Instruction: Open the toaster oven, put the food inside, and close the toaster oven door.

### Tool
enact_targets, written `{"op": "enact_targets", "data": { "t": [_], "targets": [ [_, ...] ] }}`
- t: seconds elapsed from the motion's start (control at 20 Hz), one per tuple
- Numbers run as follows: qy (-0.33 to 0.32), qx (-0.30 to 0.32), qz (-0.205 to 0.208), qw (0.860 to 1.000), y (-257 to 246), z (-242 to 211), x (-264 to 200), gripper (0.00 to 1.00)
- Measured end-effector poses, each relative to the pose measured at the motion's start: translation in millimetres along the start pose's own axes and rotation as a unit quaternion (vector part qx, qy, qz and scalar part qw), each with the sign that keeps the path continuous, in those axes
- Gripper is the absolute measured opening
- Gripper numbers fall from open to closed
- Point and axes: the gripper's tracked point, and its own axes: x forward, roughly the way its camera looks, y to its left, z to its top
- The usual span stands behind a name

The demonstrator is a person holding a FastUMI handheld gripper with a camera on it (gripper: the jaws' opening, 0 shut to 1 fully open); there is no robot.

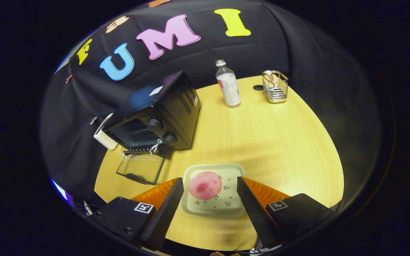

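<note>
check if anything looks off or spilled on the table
Nothing stands out. The toaster oven door is down, the pink food sits on its tray between the open fingers, and the bottle stands upright.

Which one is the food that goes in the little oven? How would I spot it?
Start at the black toaster oven on the yellow table; its glass door hangs open. In front of it sits a pale square plate between the open gripper fingers. The food is the round pink piece on it, the only pink thing on the table.
</note>
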Motion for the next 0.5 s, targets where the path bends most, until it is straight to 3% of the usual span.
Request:
{"op": "enact_targets", "data": {
  "t": [0.5],
  "targets": [
    [0.092, 0.006, -0.016, 0.996, -38, -64, 36, 1.0]
  ]
}}
